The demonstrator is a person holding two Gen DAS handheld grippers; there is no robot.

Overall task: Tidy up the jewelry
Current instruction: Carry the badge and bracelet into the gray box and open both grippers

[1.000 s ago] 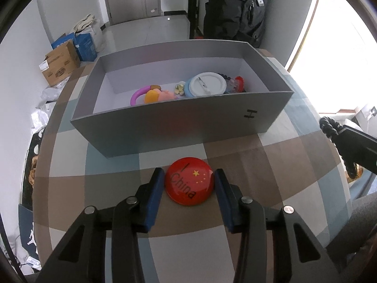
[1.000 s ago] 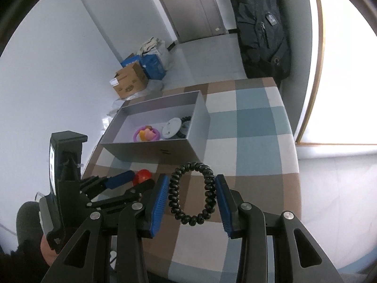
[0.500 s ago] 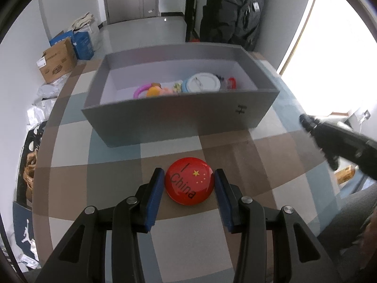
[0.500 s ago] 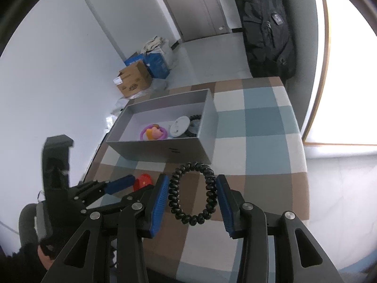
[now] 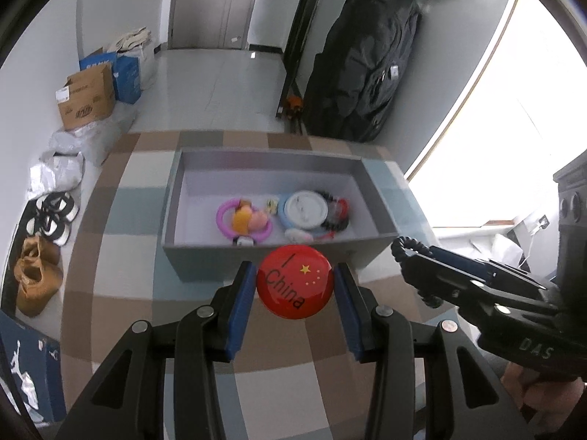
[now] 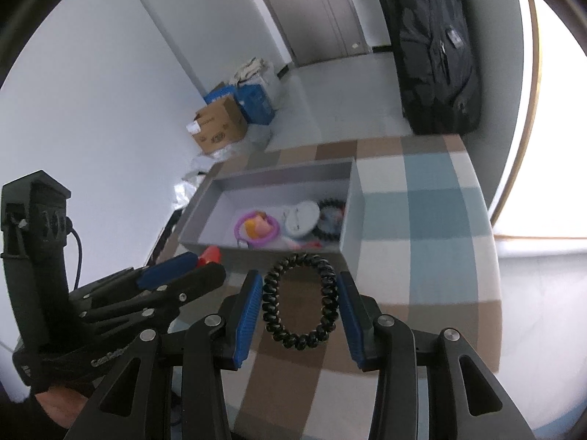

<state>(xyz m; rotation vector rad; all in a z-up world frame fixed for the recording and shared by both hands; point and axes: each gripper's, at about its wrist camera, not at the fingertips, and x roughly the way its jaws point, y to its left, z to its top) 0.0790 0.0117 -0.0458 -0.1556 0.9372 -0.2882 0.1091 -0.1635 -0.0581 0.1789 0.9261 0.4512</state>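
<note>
The one grey box (image 5: 205, 264) sits mid-table with bare checked cloth (image 6: 433, 220) to its right. The left gripper (image 5: 295, 288) clamps one red badge (image 5: 295, 288) above the box's near wall; the right gripper (image 6: 300, 302), angled downward, clamps one black coil hair tie (image 6: 300, 302) beside it.

Box (image 5: 279, 256) front hides badge's (image 5: 295, 286) edge.
</note>
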